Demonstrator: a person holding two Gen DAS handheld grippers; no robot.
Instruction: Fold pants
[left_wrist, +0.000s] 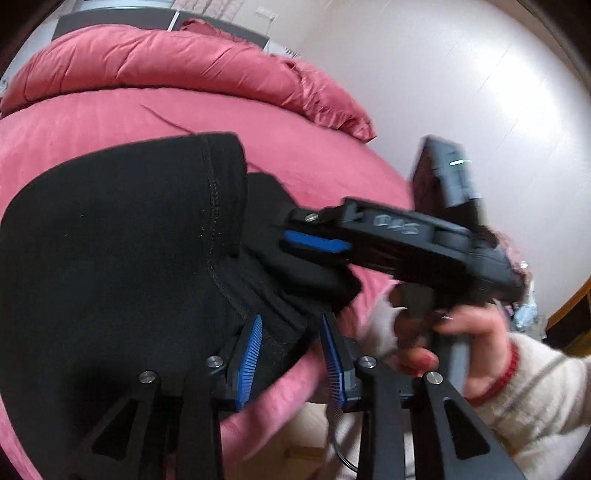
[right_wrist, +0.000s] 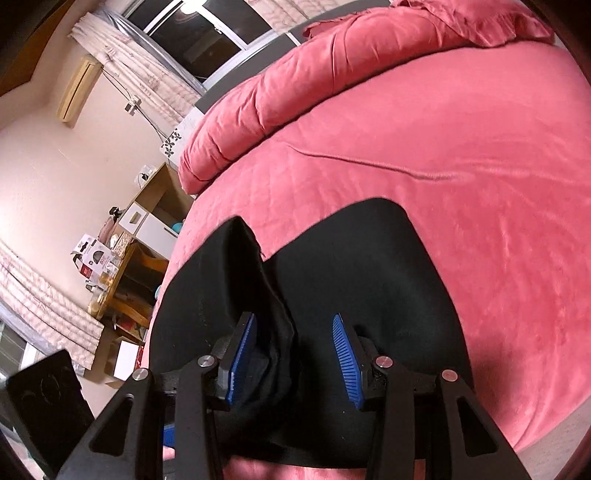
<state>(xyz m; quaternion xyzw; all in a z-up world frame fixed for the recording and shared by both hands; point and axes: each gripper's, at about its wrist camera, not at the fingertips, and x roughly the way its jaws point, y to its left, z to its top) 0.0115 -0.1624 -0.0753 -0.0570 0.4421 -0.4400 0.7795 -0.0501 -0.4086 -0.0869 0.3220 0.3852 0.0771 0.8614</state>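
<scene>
On the pink bed (right_wrist: 424, 155) your black pants (right_wrist: 351, 266) lie at 6 o'clock, both left gripper (left_wrist: 291, 354) and right gripper (right_wrist: 293, 354) spread apart around bunched cloth, so closing now risks pinching one layer.

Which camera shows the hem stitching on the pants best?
The left wrist view: the pants show a stitched hem running down their folded edge. The right wrist view shows only plain black cloth, no stitching visible.

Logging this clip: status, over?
Left gripper open, waistband between pads. Right gripper open astride black pants. Pants on pink bed. Nothing blocking.
</scene>
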